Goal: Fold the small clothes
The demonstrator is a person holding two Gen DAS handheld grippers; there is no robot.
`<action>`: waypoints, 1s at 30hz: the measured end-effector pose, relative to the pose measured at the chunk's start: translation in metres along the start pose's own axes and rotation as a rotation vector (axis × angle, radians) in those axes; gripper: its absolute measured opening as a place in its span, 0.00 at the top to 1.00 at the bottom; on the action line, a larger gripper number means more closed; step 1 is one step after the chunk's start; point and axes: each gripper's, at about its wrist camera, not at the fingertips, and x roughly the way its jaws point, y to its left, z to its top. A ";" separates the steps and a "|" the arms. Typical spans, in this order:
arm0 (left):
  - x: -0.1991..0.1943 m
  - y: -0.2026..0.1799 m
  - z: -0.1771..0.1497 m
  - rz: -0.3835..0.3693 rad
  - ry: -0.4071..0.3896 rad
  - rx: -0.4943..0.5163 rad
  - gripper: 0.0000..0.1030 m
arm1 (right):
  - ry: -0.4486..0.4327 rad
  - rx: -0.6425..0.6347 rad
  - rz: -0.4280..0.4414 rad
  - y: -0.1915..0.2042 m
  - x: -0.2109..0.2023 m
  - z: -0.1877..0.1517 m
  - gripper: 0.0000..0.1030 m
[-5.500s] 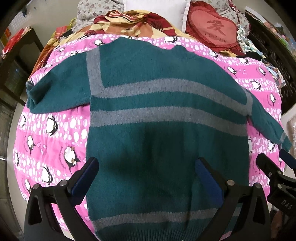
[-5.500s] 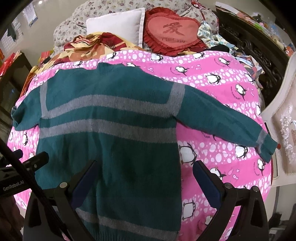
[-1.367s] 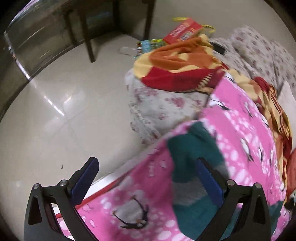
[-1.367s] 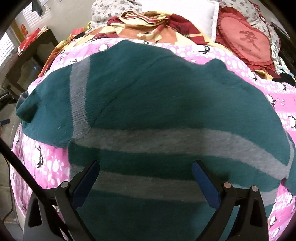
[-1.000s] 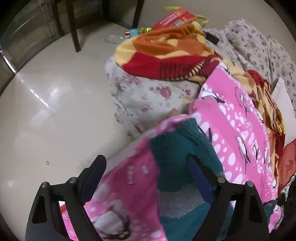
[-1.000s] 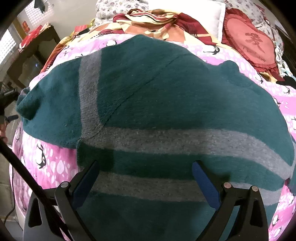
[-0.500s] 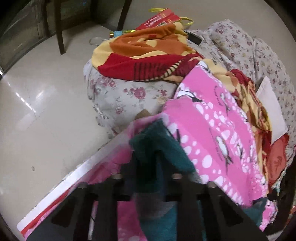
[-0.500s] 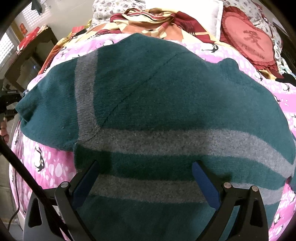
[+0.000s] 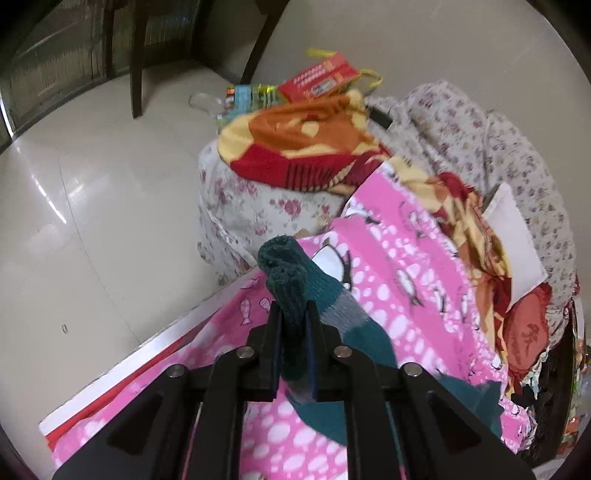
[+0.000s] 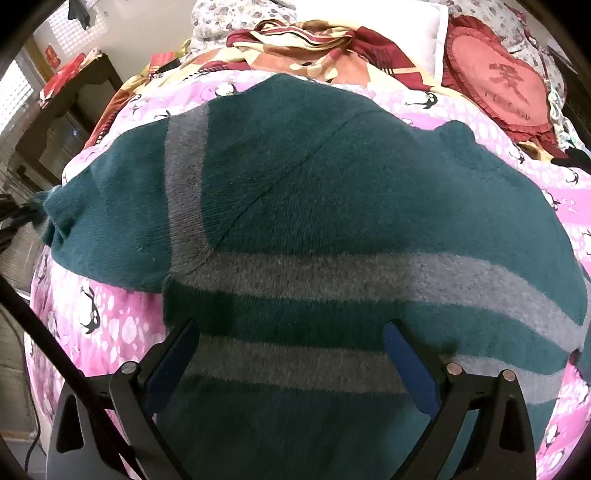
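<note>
A dark teal sweater [image 10: 332, 184] with grey stripes lies spread flat on a pink penguin blanket [image 10: 110, 332]. My left gripper [image 9: 293, 314] is shut on the cuff of the sweater's left sleeve [image 9: 286, 269] at the bed's left edge; the cuff sticks up between the jaws. The sleeve [image 10: 92, 229] also shows at the far left of the right wrist view. My right gripper [image 10: 291, 332] is open and empty, low over the sweater's body by the grey stripes.
A pink penguin blanket [image 9: 406, 266] covers the bed. An orange and red blanket [image 9: 303, 147], a floral quilt [image 9: 480, 129], a white pillow [image 10: 388, 22] and a red heart cushion [image 10: 498, 81] lie at its head. Tiled floor [image 9: 92, 203] and dark furniture [image 10: 74, 110] are to the left.
My left gripper has closed on the sleeve cuff, which was between open jaws a second ago. My right gripper has stayed open over the sweater's body.
</note>
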 end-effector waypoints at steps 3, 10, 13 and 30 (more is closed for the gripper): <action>-0.032 -0.011 -0.002 -0.027 -0.036 0.024 0.90 | -0.007 0.003 0.005 -0.003 -0.006 0.000 0.02; -0.108 -0.094 -0.036 -0.162 -0.111 0.214 0.90 | -0.041 0.023 0.006 -0.021 -0.030 0.001 0.02; -0.130 -0.145 -0.072 -0.261 -0.084 0.327 0.90 | -0.059 0.036 -0.002 -0.036 -0.043 -0.001 0.02; 0.001 -0.284 -0.332 -0.387 0.374 0.719 0.89 | -0.040 0.266 -0.068 -0.180 -0.066 -0.037 0.02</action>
